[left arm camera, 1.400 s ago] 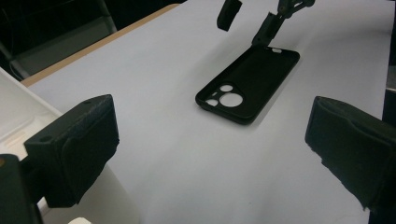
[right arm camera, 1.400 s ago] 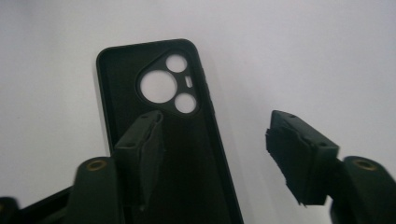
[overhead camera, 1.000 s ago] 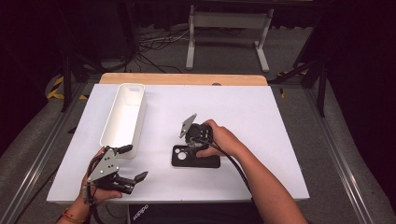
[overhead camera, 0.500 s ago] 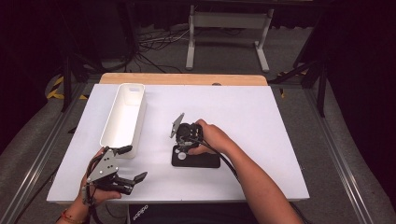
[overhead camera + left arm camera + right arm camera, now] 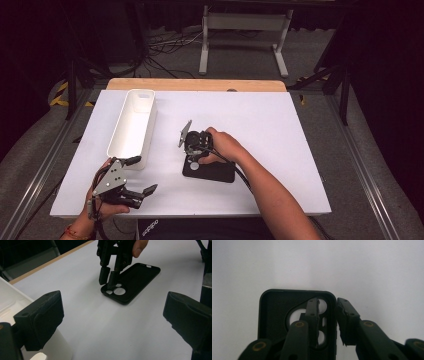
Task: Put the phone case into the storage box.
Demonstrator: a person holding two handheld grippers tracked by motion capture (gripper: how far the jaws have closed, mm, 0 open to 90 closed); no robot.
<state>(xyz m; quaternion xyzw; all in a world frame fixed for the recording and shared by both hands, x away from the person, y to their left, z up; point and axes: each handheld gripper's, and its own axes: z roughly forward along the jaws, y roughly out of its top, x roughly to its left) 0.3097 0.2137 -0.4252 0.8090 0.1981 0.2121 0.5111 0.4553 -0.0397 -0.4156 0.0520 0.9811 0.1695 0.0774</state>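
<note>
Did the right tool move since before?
Yes. The right tool slid toward the white bin, over the camera end of the black phone case, its jaws closing.

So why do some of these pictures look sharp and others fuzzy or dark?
High view: the white table is evenly lit with soft shadows and the surroundings are nearly black. Left gripper view: the near jaws are big and soft, while the phone case is fairly crisp. Right gripper view: the right gripper is close and slightly blurred, and the table looks dull grey, darker at the corners.
</note>
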